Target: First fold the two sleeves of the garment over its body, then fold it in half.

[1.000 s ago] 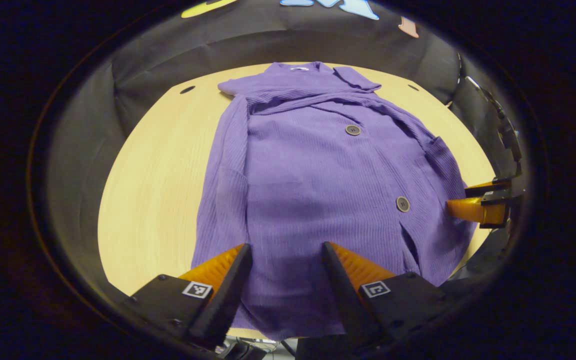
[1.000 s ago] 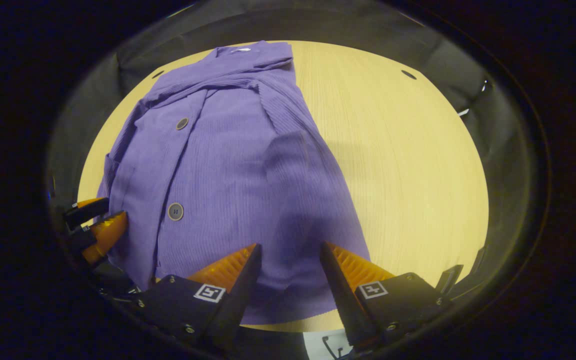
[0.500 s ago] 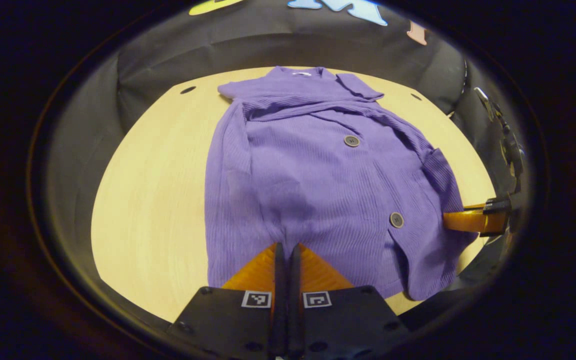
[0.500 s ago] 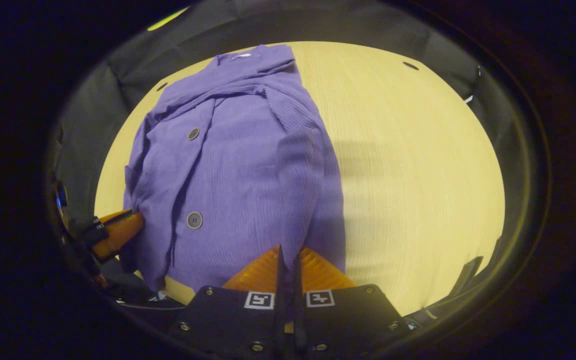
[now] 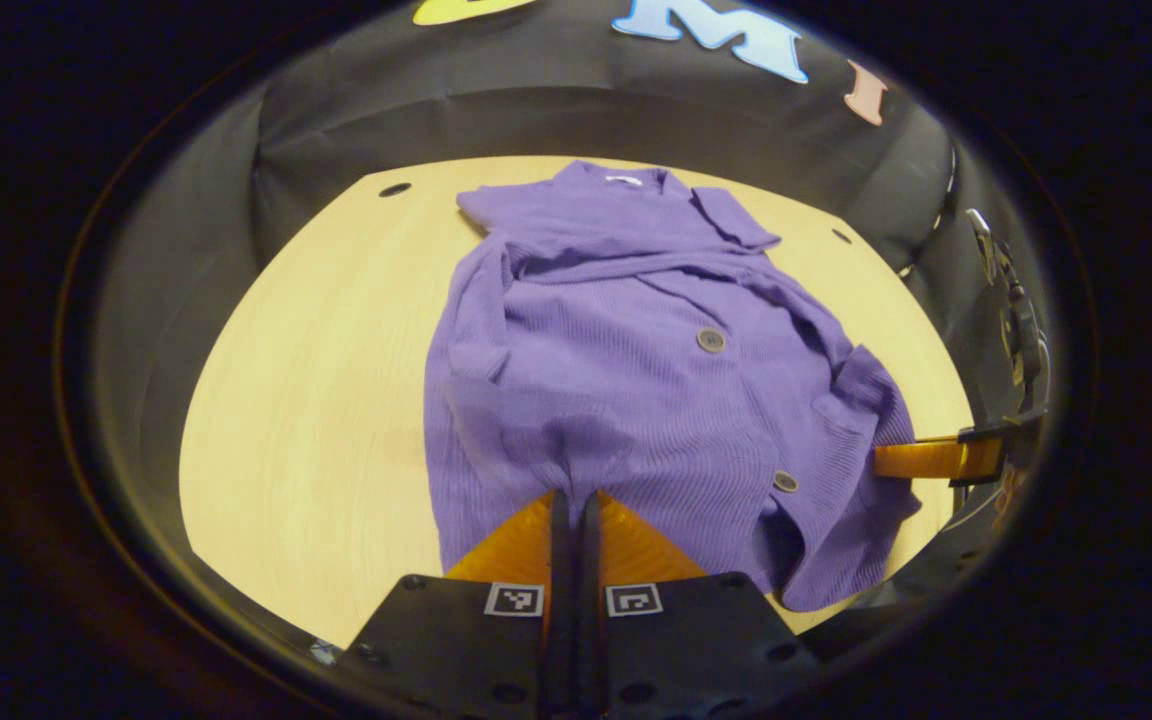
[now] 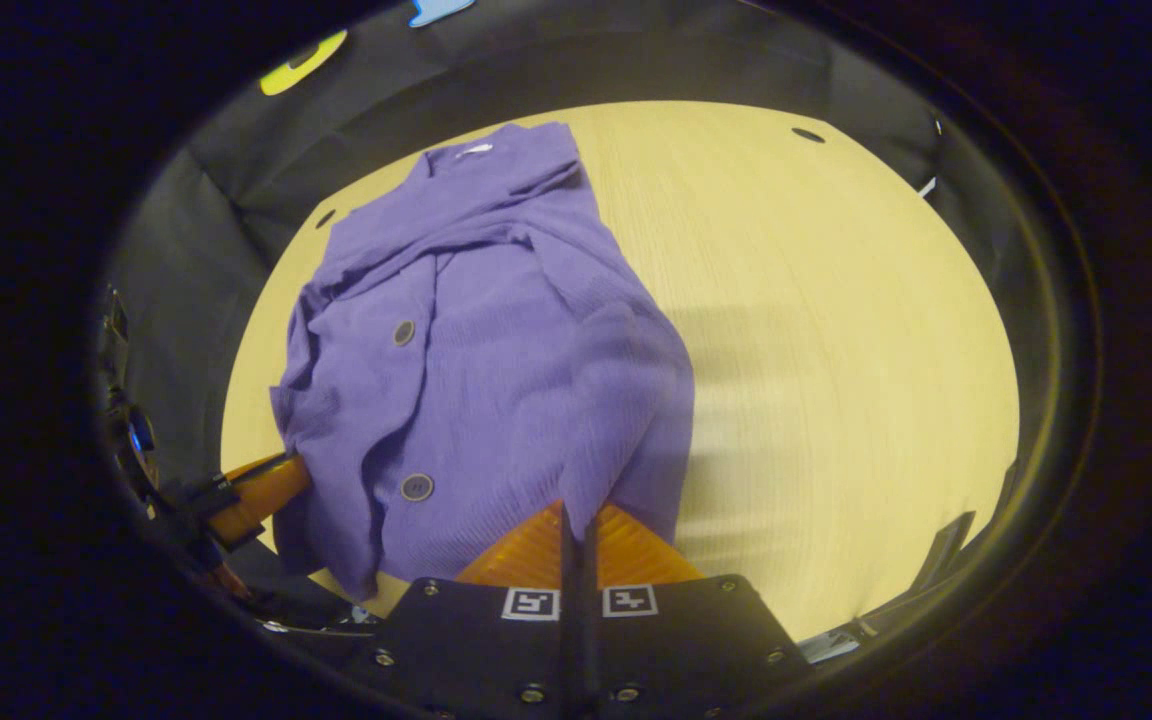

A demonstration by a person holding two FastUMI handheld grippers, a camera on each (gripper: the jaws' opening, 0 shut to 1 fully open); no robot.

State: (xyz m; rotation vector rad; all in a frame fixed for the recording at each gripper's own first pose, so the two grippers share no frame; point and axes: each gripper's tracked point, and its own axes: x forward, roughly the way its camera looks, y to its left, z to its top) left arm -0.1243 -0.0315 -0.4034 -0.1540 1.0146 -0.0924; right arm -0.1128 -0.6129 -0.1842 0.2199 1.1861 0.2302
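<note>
A: Where is the garment [image 5: 636, 360] found?

B: It is laid on the table [image 5: 306, 400], collar toward the table's far edge, hem at the near edge. Both sleeves are seen folded across the body below the collar. Two buttons are noted on the front.

A: How is the left gripper [image 5: 569, 500] recorded?

B: In the left gripper view its fingers are brought together on the hem, with cloth pinched between them. The fabric is gathered into puckers just above the tips.

A: And the right gripper [image 6: 578, 512]?

B: In the right gripper view its fingers are likewise pressed together on the hem, cloth caught between them, at the corner of the garment nearest the bare part of the table.

A: Is either gripper seen from the other's view?

B: Yes. The right gripper [image 5: 921, 460] is seen at the garment's side edge in the left gripper view; the left gripper [image 6: 261, 490] is seen at the opposite edge of the hem in the right gripper view.

A: Condition of the cloth?

B: The hem is raised off the table and bunched between the two grips.
</note>
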